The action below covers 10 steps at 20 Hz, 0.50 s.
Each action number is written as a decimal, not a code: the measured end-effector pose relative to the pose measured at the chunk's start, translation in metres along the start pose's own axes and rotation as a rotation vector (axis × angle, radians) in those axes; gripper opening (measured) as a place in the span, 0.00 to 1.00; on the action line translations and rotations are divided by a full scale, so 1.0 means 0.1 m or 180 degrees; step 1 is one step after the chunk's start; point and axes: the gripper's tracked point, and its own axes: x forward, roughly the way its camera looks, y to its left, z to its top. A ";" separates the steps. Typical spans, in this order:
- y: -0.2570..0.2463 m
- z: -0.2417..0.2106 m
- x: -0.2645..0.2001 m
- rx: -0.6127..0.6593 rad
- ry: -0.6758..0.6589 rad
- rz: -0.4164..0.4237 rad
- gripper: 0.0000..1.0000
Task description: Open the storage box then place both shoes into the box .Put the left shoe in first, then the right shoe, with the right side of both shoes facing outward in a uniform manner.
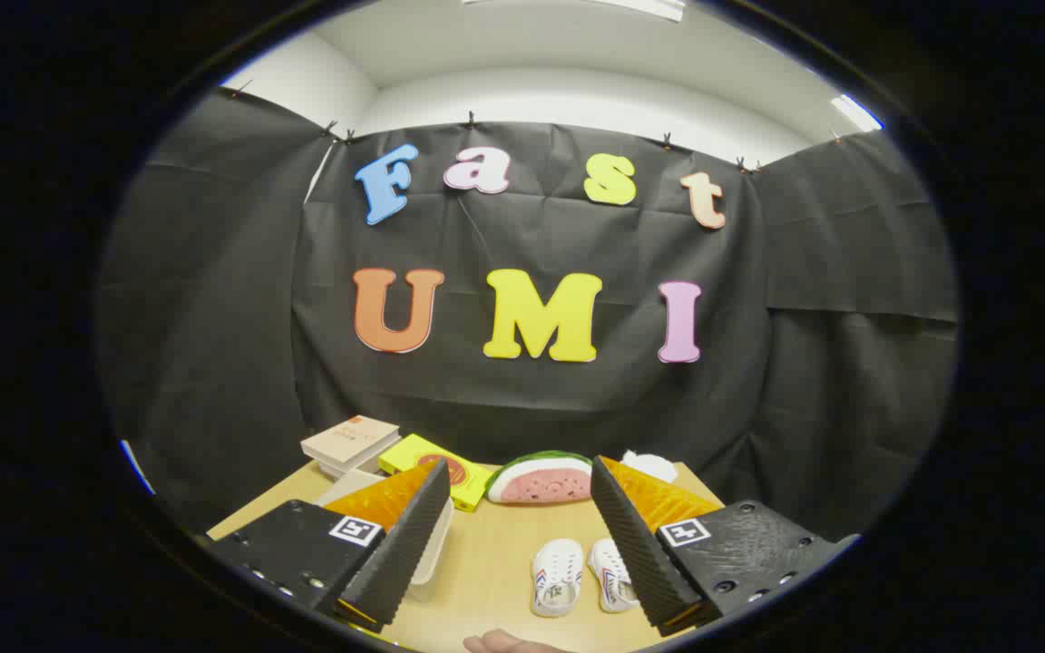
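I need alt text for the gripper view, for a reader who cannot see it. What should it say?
An open claw is held above a wooden table, its fingers apart and holding nothing. Between them lies a pair of small white shoes, with a translucent storage box by the left finger. Beyond are a watermelon slice, a yellow box and stacked books.

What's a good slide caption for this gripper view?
Open hand-held gripper above the table, two white shoes between its fingers, storage box by the left finger, watermelon slice beyond.

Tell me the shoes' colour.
White, with small striped side marks; the shoes show in the gripper view.
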 end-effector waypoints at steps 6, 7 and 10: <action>-0.12 -0.06 -0.02 0.0059 0.0018 -0.0026 0.95; -0.16 -0.09 -0.03 0.0073 0.0018 -0.0039 0.95; -0.27 -0.16 0.00 0.0138 0.0051 -0.0071 0.95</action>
